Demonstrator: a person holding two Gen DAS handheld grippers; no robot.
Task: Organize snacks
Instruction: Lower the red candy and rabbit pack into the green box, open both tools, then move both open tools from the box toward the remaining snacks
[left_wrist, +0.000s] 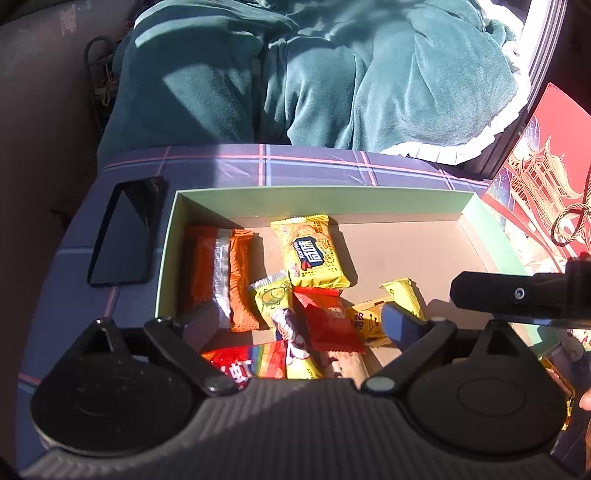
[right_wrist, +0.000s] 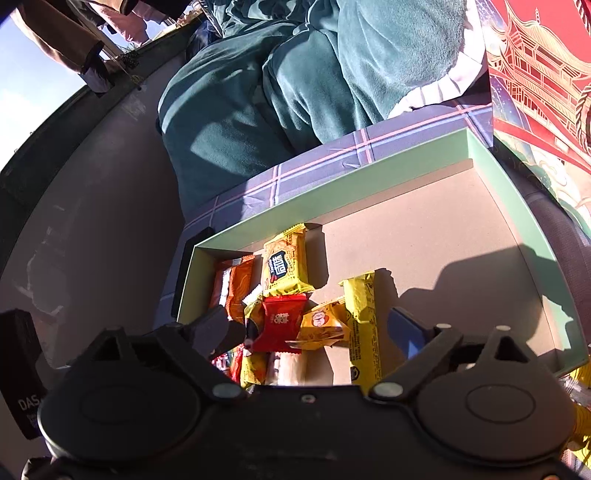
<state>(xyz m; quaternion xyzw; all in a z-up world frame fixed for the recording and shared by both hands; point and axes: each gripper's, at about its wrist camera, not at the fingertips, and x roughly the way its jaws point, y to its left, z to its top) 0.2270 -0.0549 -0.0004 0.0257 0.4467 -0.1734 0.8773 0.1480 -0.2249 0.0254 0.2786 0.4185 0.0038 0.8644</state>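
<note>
A shallow green-walled box (left_wrist: 321, 197) with a cardboard floor holds several snack packets at its left and near side. A yellow biscuit packet (left_wrist: 312, 251) lies toward the far wall, orange packets (left_wrist: 242, 280) at the left, a red packet (left_wrist: 327, 319) in the middle. My left gripper (left_wrist: 295, 321) is open and empty above the near pile. The same box (right_wrist: 491, 166) shows in the right wrist view, with the yellow biscuit packet (right_wrist: 286, 264), the red packet (right_wrist: 282, 323) and a long yellow bar (right_wrist: 364, 325). My right gripper (right_wrist: 314, 328) is open and empty over these packets.
A black phone (left_wrist: 123, 230) lies left of the box on the plaid cloth (left_wrist: 258, 162). A red decorated lid (left_wrist: 543, 177) stands at the right. A person in green plush clothes (left_wrist: 295, 74) sits behind the box. The right gripper's body (left_wrist: 517, 295) reaches in from the right.
</note>
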